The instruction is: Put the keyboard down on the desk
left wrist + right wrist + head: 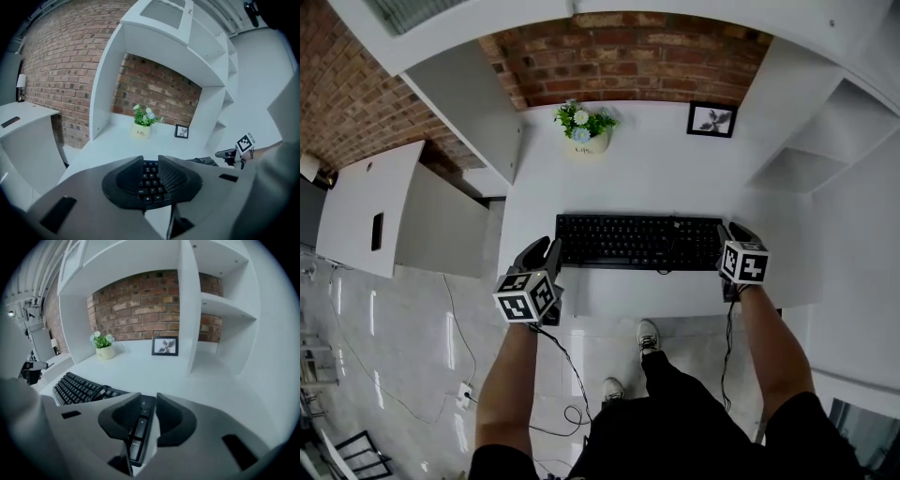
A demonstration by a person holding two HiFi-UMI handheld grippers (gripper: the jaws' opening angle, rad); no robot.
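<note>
Head view: the black keyboard (639, 242) spans mid-frame at the white desk's (656, 169) near edge, left gripper (547, 253) and right gripper (728, 232) at its ends; left gripper view: jaws pinch its left end; right gripper view: jaws clamp its right edge, so both ends should probably be lowered level and together.

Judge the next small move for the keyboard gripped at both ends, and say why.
Probably lower both ends evenly onto the desk: the left tool and right tool each clamp one end of the keyboard, with bare desk beneath it, near the front edge.
</note>
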